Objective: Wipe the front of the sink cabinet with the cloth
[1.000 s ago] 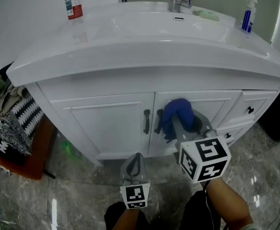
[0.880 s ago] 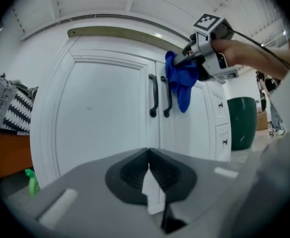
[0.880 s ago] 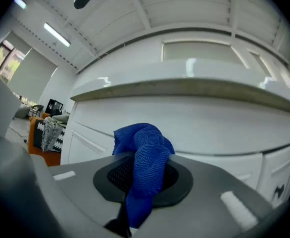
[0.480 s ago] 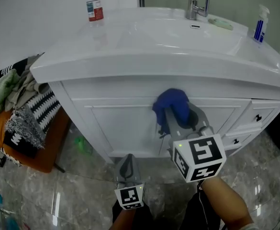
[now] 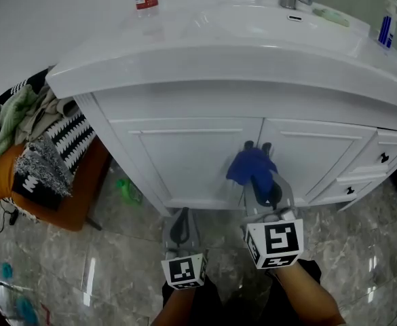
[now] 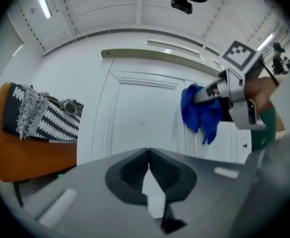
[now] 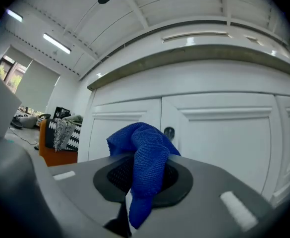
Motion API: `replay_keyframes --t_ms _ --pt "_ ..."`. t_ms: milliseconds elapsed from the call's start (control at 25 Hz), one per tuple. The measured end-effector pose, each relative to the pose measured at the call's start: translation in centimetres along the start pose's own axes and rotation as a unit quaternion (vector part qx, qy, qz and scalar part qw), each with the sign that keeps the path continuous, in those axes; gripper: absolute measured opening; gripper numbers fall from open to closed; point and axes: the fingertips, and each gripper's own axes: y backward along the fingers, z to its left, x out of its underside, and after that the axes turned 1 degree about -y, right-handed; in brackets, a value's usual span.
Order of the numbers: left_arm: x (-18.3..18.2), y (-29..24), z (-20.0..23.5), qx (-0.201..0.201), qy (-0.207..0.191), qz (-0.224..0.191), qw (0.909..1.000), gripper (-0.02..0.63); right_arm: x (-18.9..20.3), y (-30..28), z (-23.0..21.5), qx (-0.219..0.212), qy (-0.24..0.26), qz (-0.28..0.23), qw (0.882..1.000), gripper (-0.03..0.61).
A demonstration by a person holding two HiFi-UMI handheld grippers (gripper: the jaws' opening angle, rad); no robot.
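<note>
My right claw [image 5: 265,190] squeezes the blue cloth [image 5: 248,167], which bunches straight ahead of it by the handles [image 5: 249,145] in the middle of the sink cabinet front [image 5: 184,160], while my left claw [image 5: 180,227] waits farther back, pinched together on nothing.

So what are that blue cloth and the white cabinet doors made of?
The blue cloth looks like microfibre: fine knobbly weave, soft limp folds. The cabinet doors seem painted wood or board, smooth satin white with framed panels; which one I cannot tell.
</note>
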Motion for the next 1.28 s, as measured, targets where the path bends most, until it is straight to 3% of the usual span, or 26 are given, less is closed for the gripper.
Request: replay_keyframes --t_ms 160,360,480,640,800,1080,1280 --pt "0.5 -0.2 -0.6 0.009 -0.004 0.008 0.9999 0.01 4.1 -0.1 0.3 0.011 -0.004 0.021 1.0 0.06" --pt "0.8 -0.1 -1.3 0.023 -0.018 0.014 0.9995 0.009 13.5 -0.7 -1.7 0.036 -0.078 0.132 0.988 0.061" --pt "0.7 0.0 -1.3 0.023 -0.011 0.016 0.9996 0.01 17.8 -0.6 -1.7 0.045 -0.046 0.163 0.984 0.061" --pt "0.6 0.2 -1.6 0.023 -0.008 0.016 0.9996 0.009 24.8 -0.3 -1.4 0.052 -0.052 0.235 0.969 0.063" --pt "0.1 0.4 -1.7 0.022 -0.005 0.014 0.9997 0.01 31.1 -0.5 -0.7 0.055 -0.063 0.321 0.943 0.063" --pt "-0.2 0.8 -1.3 0.009 -0.008 0.01 0.9999 0.009 31.7 -2.0 3.2 0.038 -0.116 0.353 0.928 0.063" --pt "0.0 0.8 -1.3 0.006 -0.009 0.012 0.9999 0.011 30.3 -2.1 3.9 0.017 -0.164 0.349 0.923 0.063"
